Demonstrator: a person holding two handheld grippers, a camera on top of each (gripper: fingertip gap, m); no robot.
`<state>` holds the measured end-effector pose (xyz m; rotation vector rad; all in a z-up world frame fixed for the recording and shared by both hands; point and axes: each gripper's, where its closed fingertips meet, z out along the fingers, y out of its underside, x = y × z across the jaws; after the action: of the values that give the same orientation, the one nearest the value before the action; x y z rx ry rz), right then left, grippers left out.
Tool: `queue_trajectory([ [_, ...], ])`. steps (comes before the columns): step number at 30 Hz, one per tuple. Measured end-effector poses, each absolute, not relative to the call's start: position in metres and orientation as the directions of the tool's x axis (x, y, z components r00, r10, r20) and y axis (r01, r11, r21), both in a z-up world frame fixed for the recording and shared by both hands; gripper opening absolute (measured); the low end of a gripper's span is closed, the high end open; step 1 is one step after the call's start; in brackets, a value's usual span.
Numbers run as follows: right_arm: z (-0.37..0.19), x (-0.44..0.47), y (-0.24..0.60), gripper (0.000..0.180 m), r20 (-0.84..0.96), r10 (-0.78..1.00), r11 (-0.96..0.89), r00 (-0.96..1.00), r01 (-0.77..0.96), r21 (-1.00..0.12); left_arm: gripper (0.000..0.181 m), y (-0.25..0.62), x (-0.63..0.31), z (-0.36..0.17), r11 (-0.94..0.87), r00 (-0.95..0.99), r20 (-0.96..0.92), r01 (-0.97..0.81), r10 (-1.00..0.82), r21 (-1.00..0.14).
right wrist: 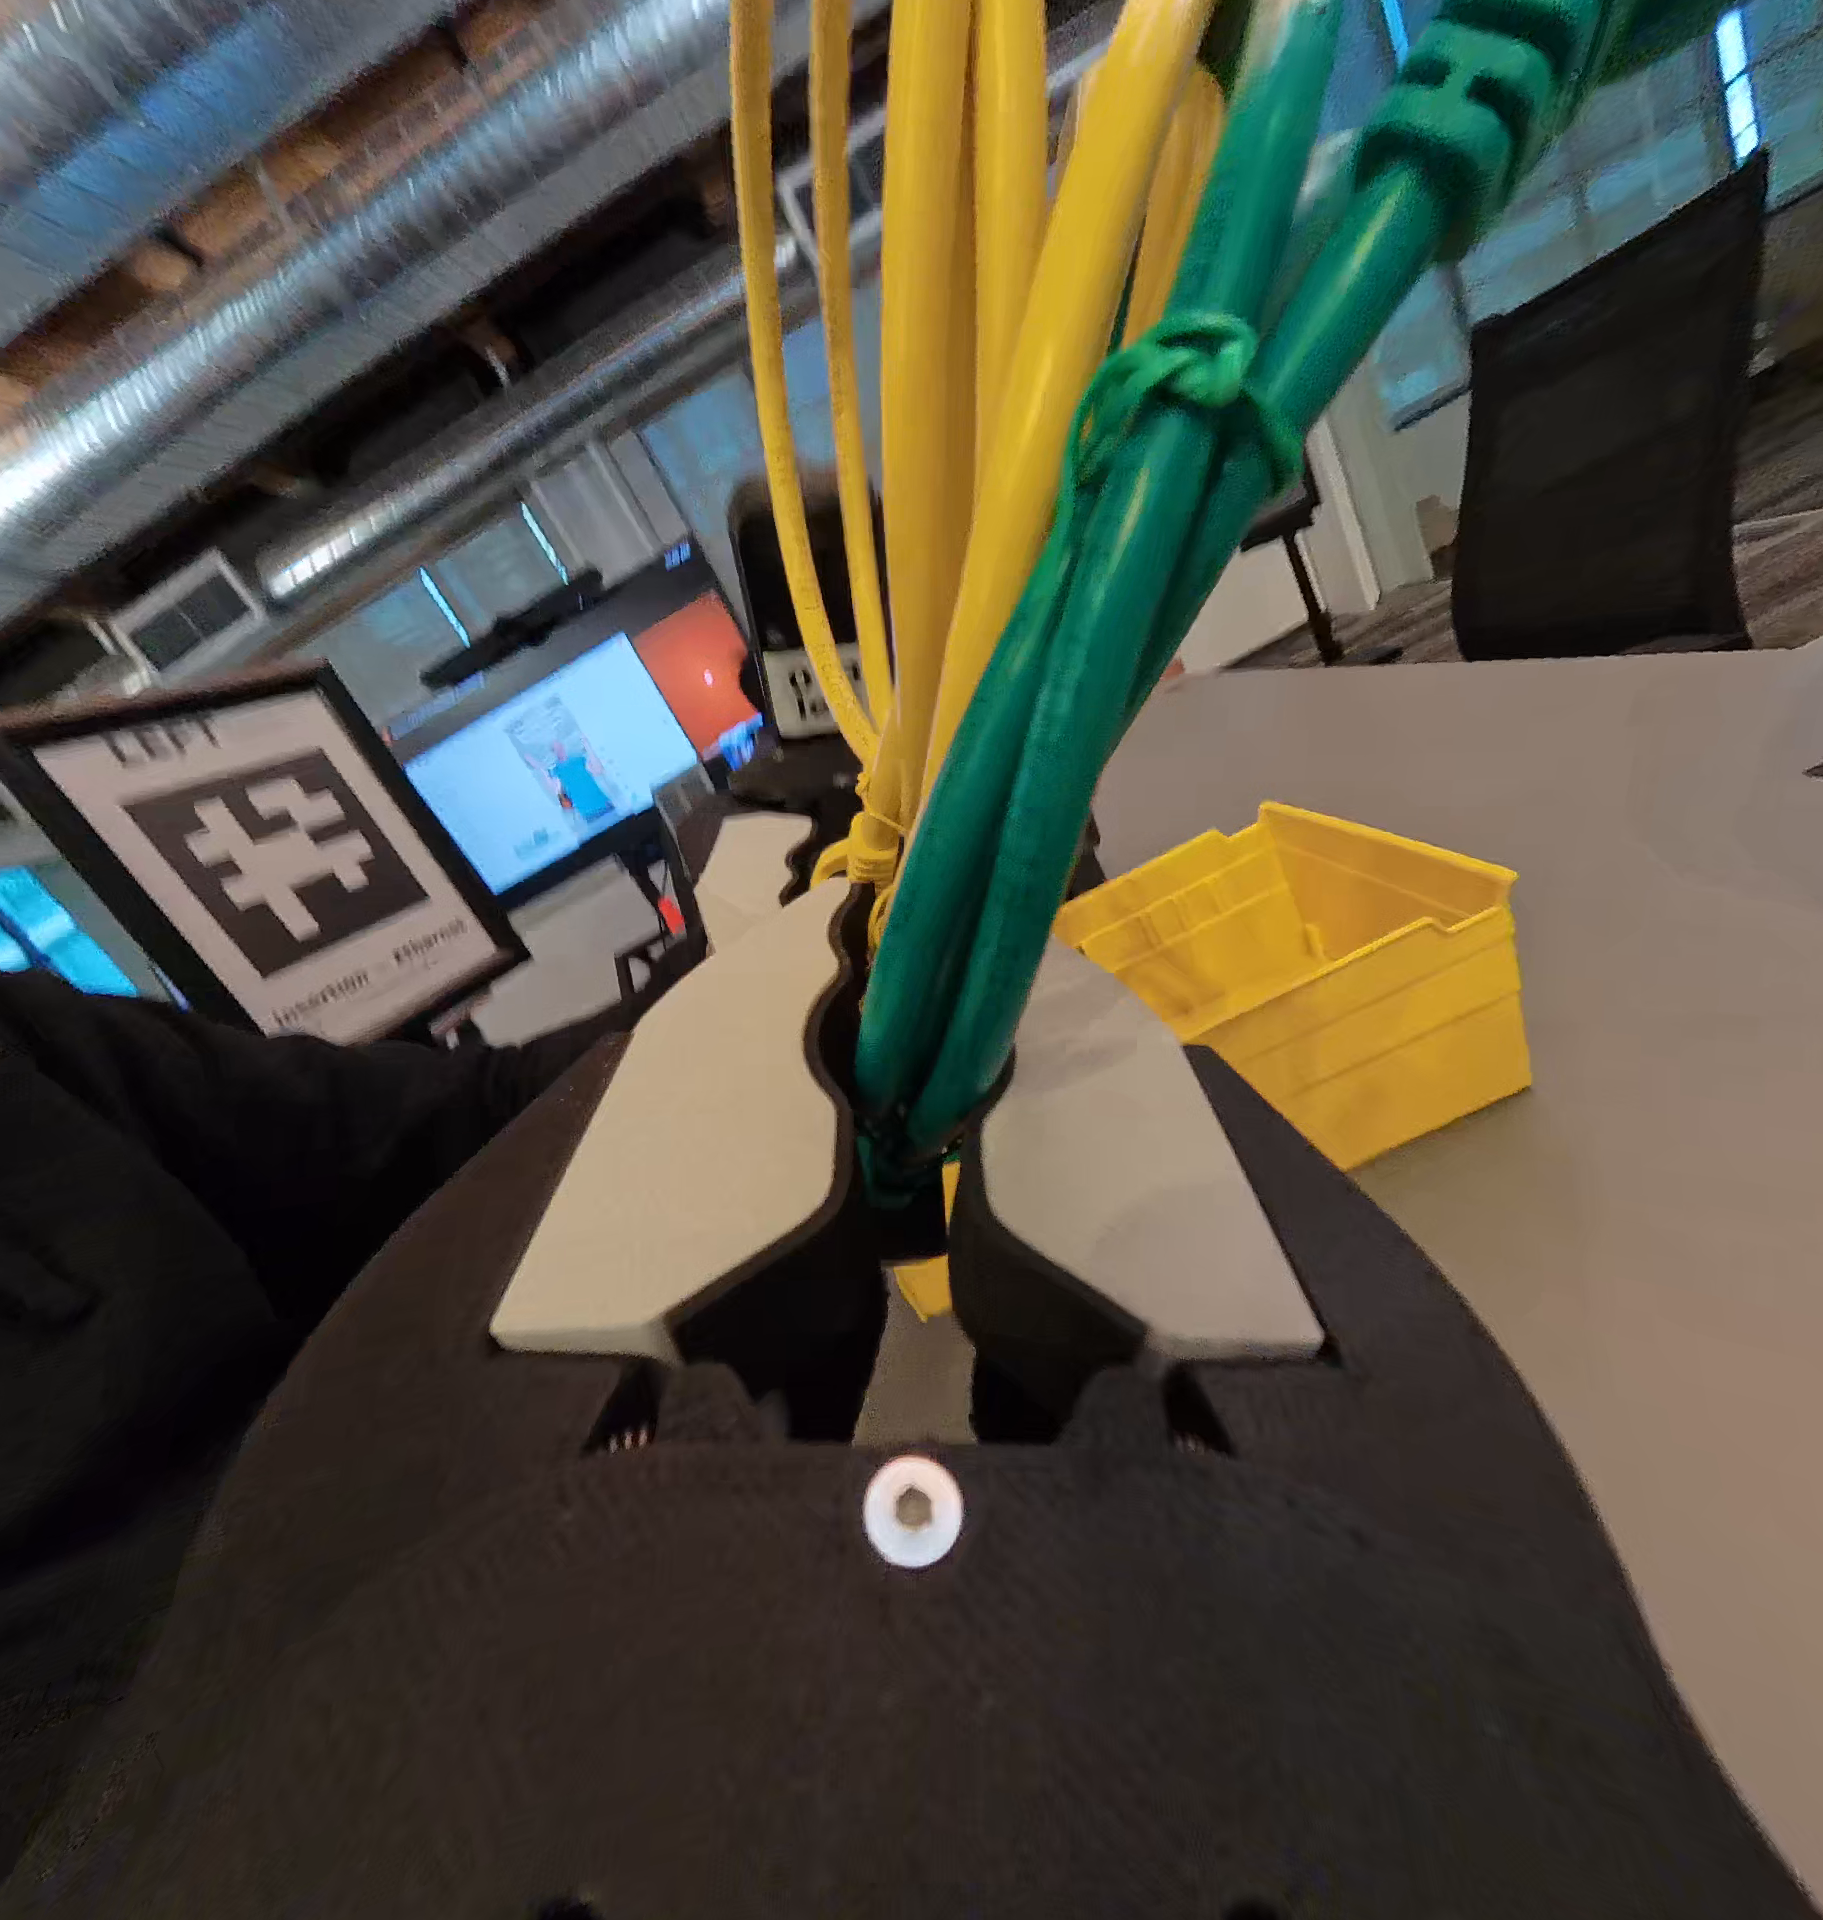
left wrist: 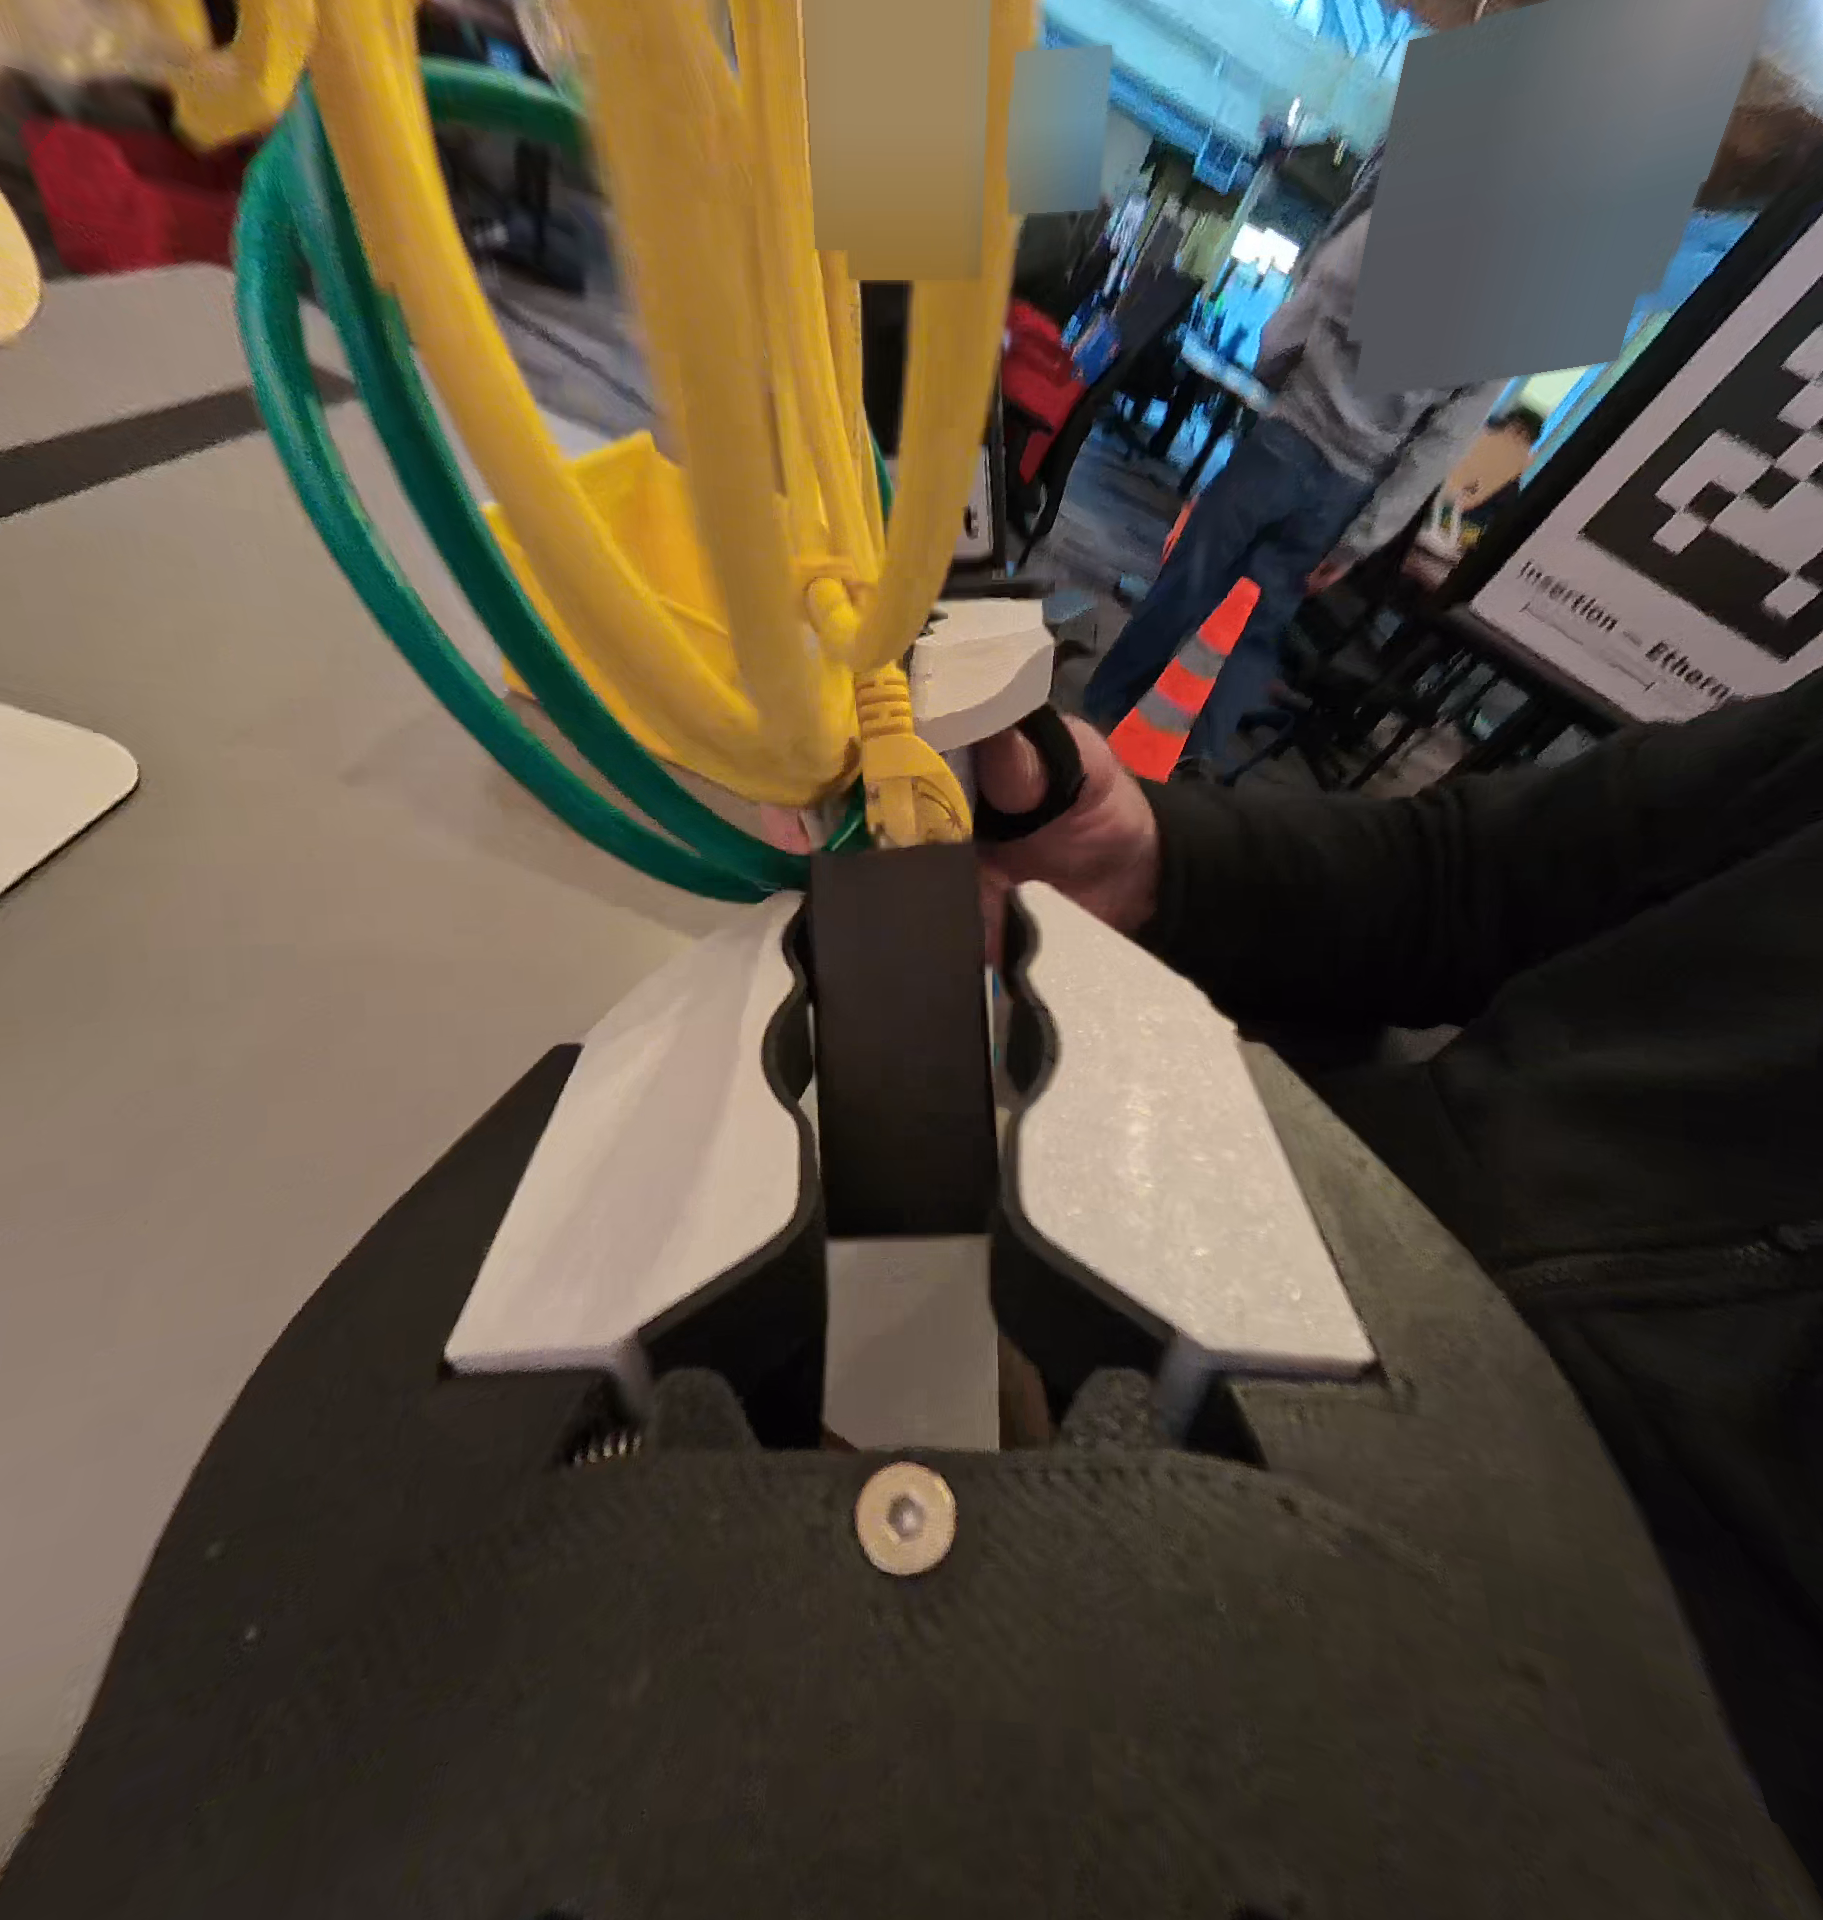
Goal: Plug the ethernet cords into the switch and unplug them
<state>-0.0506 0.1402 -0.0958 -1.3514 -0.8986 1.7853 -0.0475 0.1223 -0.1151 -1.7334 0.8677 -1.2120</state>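
In the left wrist view my left gripper (left wrist: 902, 914) is shut on a flat black block (left wrist: 902, 1049), seemingly the switch, held edge-on between the white fingers. Just beyond it hangs a bundle of yellow cords (left wrist: 699, 416) and green cords (left wrist: 367, 582), with a yellow plug (left wrist: 902, 769) at the block's far end. The other gripper's white finger (left wrist: 980, 665) and a hand (left wrist: 1073, 821) hold that bundle. In the right wrist view my right gripper (right wrist: 938, 935) is shut on the green cords (right wrist: 1042, 779) and yellow cords (right wrist: 928, 416), which rise upward, tied with twists.
A yellow bin (right wrist: 1354, 997) stands on the grey table (right wrist: 1613, 1039); it also shows behind the cords in the left wrist view (left wrist: 616, 540). A framed marker sign (left wrist: 1717, 468) stands at the right, with an orange cone (left wrist: 1187, 686) and a standing person (left wrist: 1281, 499) beyond. A white board (left wrist: 13, 790) lies left. Both grippers' tips are close together, under 4 cm apart.
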Motion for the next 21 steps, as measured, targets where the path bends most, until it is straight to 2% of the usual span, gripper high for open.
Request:
queue_trajectory([
  [1, -0.092, -0.049, 0.143, 0.012, -0.495, 0.846, -0.527, -0.199, -0.167, -0.834, 0.044, 0.126, -0.048, -0.115, -0.427, 0.3, 0.398, -0.037, -0.867, -0.903],
  [3, -0.087, -0.043, 0.152, 0.012, -0.519, 0.834, -0.551, -0.187, -0.237, -0.8, 0.07, 0.128, -0.045, -0.12, -0.462, 0.282, 0.444, 0.004, -0.85, -0.887],
  [5, -0.084, -0.038, 0.159, 0.012, -0.534, 0.83, -0.558, -0.162, -0.277, -0.783, 0.074, 0.129, -0.038, -0.121, -0.451, 0.273, 0.444, 0.039, -0.853, -0.891],
  [7, -0.083, -0.037, 0.16, 0.013, -0.546, 0.82, -0.572, -0.173, -0.289, -0.768, 0.066, 0.135, -0.033, -0.124, -0.428, 0.321, 0.417, 0.039, -0.85, -0.903],
  [9, -0.084, -0.039, 0.16, 0.012, -0.554, 0.817, -0.575, -0.162, -0.303, -0.76, 0.036, 0.132, -0.028, -0.121, -0.437, 0.285, 0.436, 0.065, -0.854, -0.897],
  [10, -0.085, -0.039, 0.161, 0.013, -0.565, 0.809, -0.584, -0.159, -0.313, -0.749, 0.032, 0.133, -0.028, -0.122, -0.459, 0.282, 0.462, 0.083, -0.841, -0.885],
  [15, -0.093, -0.042, 0.163, 0.016, -0.572, 0.803, -0.594, -0.168, -0.3, -0.746, 0.03, 0.133, -0.032, -0.117, -0.585, 0.191, 0.615, 0.195, -0.765, -0.787],
  [18, -0.097, -0.039, 0.164, 0.027, -0.581, 0.794, -0.607, -0.177, -0.258, -0.751, 0.029, 0.137, -0.034, -0.12, -0.611, 0.185, 0.651, 0.232, -0.736, -0.757],
  [21, -0.108, -0.039, 0.164, 0.031, -0.599, 0.785, -0.62, -0.161, -0.203, -0.758, 0.03, 0.143, -0.04, -0.119, -0.614, 0.188, 0.67, 0.281, -0.718, -0.738],
])
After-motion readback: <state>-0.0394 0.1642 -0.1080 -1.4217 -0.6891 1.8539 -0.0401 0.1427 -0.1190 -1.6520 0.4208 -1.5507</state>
